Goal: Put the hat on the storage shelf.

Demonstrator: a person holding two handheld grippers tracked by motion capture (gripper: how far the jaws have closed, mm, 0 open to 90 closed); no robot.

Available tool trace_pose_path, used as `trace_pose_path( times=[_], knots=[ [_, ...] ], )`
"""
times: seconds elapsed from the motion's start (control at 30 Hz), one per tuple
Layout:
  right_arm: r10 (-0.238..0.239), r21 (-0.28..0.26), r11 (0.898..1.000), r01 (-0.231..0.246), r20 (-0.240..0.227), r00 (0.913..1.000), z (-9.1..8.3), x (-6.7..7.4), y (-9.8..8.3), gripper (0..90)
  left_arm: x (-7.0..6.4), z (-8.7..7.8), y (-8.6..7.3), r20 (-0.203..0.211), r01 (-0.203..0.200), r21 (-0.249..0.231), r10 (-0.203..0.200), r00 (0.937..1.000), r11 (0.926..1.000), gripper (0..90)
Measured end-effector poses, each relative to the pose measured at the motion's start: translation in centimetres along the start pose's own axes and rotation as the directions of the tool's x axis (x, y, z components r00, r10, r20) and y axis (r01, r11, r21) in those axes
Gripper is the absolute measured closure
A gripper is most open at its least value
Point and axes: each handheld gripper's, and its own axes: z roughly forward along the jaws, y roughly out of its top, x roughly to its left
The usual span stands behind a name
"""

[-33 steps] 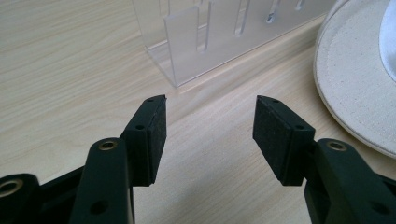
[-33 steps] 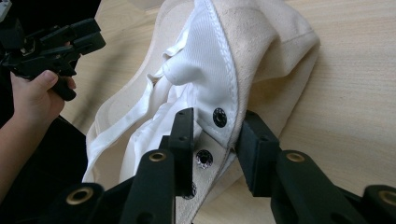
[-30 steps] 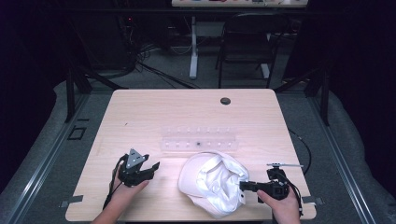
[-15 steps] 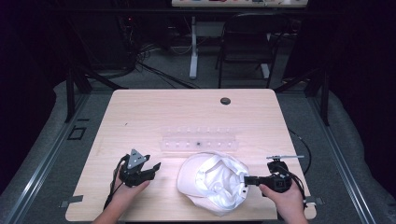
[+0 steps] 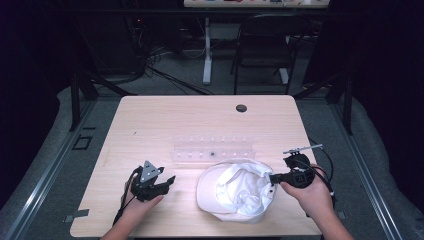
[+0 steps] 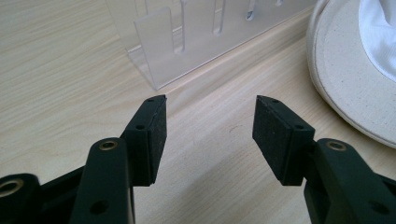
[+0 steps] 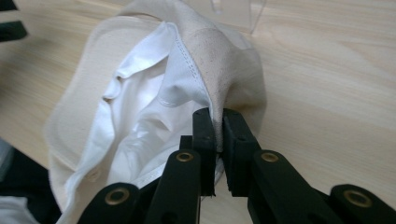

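The right gripper (image 7: 215,122) pinches the hat (image 5: 235,192) by its brim, apparently to lift it, while the left gripper (image 6: 209,122) rests wide and empty beside the hat.

Matt cream cloth hat (image 5: 232,192) with white lining, clear glossy plastic rack (image 5: 212,151), pale wood-grain table (image 5: 165,120).

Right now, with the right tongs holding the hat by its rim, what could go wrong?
1. The right tongs pinch only a thin fold of the hat rim; the fabric may slip out if lifted.
2. The clear plastic rack stands just behind the hat, so a swinging brim could knock it.
3. The left tongs are open and apart, giving no support.
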Motion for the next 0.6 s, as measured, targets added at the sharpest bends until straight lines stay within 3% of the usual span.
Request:
trace_pose_path(
  times=[0.1,0.33,0.47,0.6],
  knots=[
    [-0.019,0.027,0.999,0.018,0.033,0.9993,0.2,0.3,0.5,84.7,0.0,0.0,0.0,-0.002,0.002,0.000,-0.002,1.0000,1.0000,45.5],
    [0.042,0.095,0.995,-0.041,-0.010,0.9991,0.5,0.1,1.6,84.3,0.0,0.0,0.0,-0.002,0.004,-0.002,-0.004,1.0000,1.0000,45.5],
    [0.071,0.096,0.993,-0.069,-0.019,0.9973,0.6,0.4,1.7,83.5,0.0,0.0,0.0,-0.003,0.005,-0.002,-0.005,1.0000,1.0000,45.5],
    [0.070,0.135,0.989,-0.064,-0.044,0.9965,0.6,0.3,1.8,82.0,0.0,0.0,0.0,-0.001,0.003,-0.001,-0.003,1.0000,1.0000,45.5]
  ],
)
